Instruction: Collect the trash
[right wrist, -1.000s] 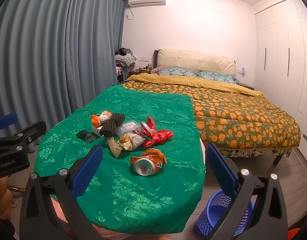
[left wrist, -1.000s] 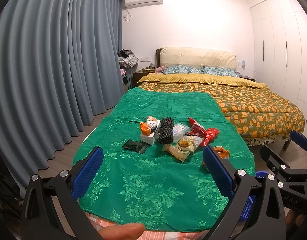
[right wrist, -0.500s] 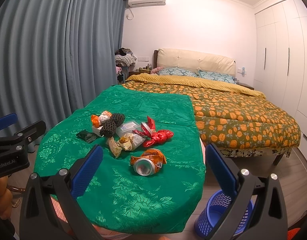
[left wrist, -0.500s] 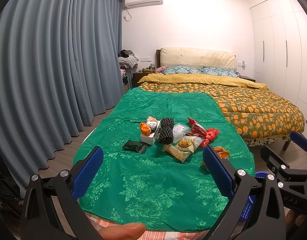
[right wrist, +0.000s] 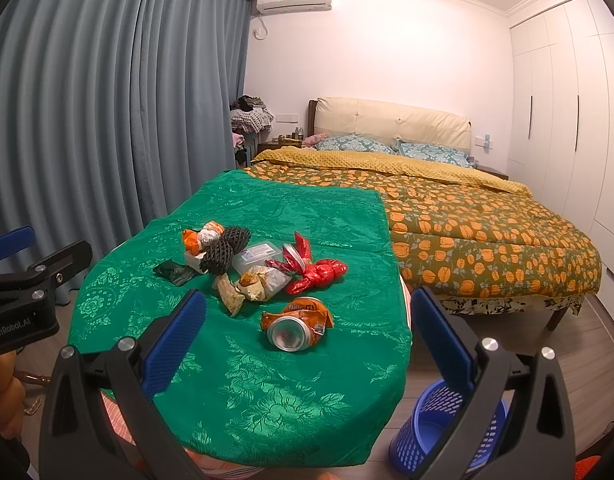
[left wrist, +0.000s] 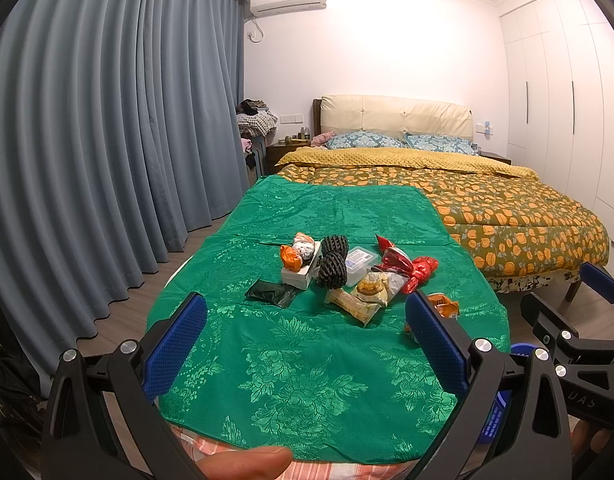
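A heap of trash lies mid-table on a green cloth (right wrist: 267,392): a crushed orange can (right wrist: 297,324) nearest me, a red wrapper (right wrist: 319,274), snack bags (right wrist: 259,284), black foam nets (right wrist: 225,248), a clear plastic box (right wrist: 257,254) and a dark packet (right wrist: 175,272). The same heap (left wrist: 347,268) shows in the left wrist view. My left gripper (left wrist: 305,344) is open over the table's near edge, nothing between its blue pads. My right gripper (right wrist: 307,344) is open too, short of the can. A blue trash basket (right wrist: 439,432) stands on the floor at the table's right.
A bed with an orange-patterned quilt (right wrist: 487,236) lies beyond and right of the table. Grey-blue curtains (right wrist: 107,120) fill the left side. White wardrobes (right wrist: 567,120) line the right wall. A thumb (left wrist: 243,464) shows at the bottom of the left wrist view.
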